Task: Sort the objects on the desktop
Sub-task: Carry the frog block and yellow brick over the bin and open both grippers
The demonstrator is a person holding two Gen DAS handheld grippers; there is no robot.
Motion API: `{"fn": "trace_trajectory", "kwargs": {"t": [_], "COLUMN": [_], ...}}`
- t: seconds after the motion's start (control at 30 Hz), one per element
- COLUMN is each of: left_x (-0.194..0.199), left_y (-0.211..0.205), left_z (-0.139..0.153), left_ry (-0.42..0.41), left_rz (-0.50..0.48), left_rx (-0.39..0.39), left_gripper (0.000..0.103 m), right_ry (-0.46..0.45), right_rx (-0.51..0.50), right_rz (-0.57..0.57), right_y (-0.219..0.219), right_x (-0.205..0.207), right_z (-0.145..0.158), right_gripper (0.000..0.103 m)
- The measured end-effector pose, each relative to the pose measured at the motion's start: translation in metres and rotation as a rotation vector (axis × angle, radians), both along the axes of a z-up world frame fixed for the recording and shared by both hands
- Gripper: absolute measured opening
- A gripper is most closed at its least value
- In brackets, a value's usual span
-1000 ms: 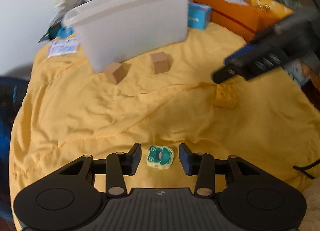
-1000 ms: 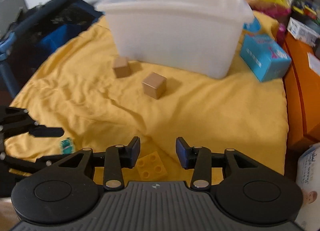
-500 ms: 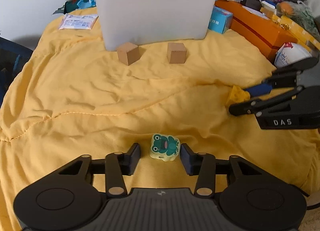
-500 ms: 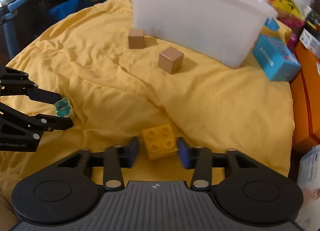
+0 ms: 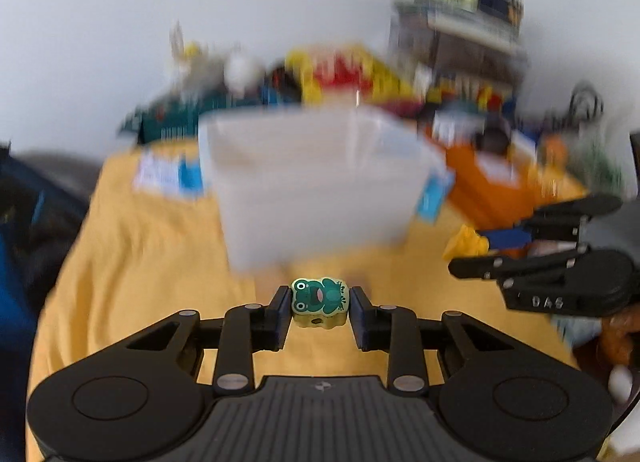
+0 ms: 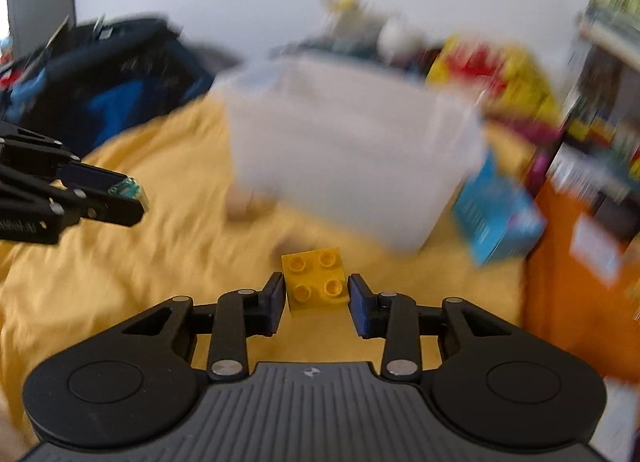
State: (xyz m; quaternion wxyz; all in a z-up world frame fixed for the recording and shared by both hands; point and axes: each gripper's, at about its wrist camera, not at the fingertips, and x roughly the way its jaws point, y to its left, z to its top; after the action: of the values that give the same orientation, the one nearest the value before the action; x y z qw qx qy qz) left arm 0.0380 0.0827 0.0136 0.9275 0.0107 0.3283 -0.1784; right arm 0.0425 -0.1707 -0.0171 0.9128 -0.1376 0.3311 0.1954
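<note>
A small green frog eraser point(image 5: 320, 300) hangs above the yellow cloth point(image 5: 152, 262) between the pads of my left gripper point(image 5: 320, 304), whose jaws are closing on it. My right gripper point(image 6: 317, 294) is shut on a yellow studded brick point(image 6: 316, 280), also lifted off the cloth. Each gripper shows in the other's view: the right one point(image 5: 466, 254) with the brick at the right, the left one point(image 6: 134, 199) with the frog at the left. The white plastic bin point(image 6: 348, 149) stands blurred just beyond both.
A wooden cube point(image 6: 240, 205) lies by the bin's near left corner; a second one is mostly hidden behind the brick. A blue carton point(image 6: 496, 213) and an orange box point(image 6: 580, 262) stand to the right, a dark bag point(image 6: 100, 81) to the left, with toy clutter behind the bin.
Both grippers closed on their objects and rose off the cloth: the left with the frog, the right with the yellow brick. Both views now tilt up toward the bin.
</note>
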Motion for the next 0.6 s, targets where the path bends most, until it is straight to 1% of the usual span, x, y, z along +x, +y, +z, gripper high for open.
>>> {"fn": "trace_trajectory", "kwargs": {"t": [0.07, 0.17, 0.27, 0.33, 0.4, 0.47, 0.53, 0.57, 0.6], "left_x": [0.021, 0.050, 0.081, 0.102, 0.121, 0.140, 0.152, 0.159, 0.159], "left_y": [0.001, -0.003, -0.010, -0.017, -0.024, -0.034, -0.039, -0.043, -0.042], "left_z": [0.021, 0.045, 0.060, 0.063, 0.059, 0.048, 0.038, 0.033, 0.030], "left_ry": [-0.051, -0.129, -0.196, -0.202, -0.203, -0.182, -0.179, -0.153, -0.142], "left_rz": [0.001, 0.008, 0.015, 0.024, 0.031, 0.048, 0.071, 0.085, 0.088], "left_rx": [-0.011, 0.002, 0.009, 0.011, 0.018, 0.036, 0.050, 0.061, 0.060], "left_gripper": [0.034, 0.034, 0.034, 0.034, 0.034, 0.034, 0.036, 0.037, 0.038], "right_ry": [-0.052, -0.110, -0.156, -0.140, -0.114, -0.090, -0.072, -0.066, -0.058], "right_rx": [0.004, 0.012, 0.021, 0.032, 0.064, 0.084, 0.075, 0.073, 0.072], "right_rz": [-0.011, -0.025, -0.055, -0.074, -0.101, -0.127, -0.147, -0.157, -0.162], "right_y": [-0.002, -0.004, -0.002, -0.002, -0.003, -0.004, 0.000, 0.001, 0.001], "right_x": [0.016, 0.042, 0.069, 0.089, 0.104, 0.117, 0.130, 0.134, 0.137], "right_z": [0.017, 0.039, 0.051, 0.053, 0.049, 0.042, 0.034, 0.030, 0.027], "right_gripper": [0.038, 0.038, 0.038, 0.038, 0.038, 0.038, 0.038, 0.039, 0.044]}}
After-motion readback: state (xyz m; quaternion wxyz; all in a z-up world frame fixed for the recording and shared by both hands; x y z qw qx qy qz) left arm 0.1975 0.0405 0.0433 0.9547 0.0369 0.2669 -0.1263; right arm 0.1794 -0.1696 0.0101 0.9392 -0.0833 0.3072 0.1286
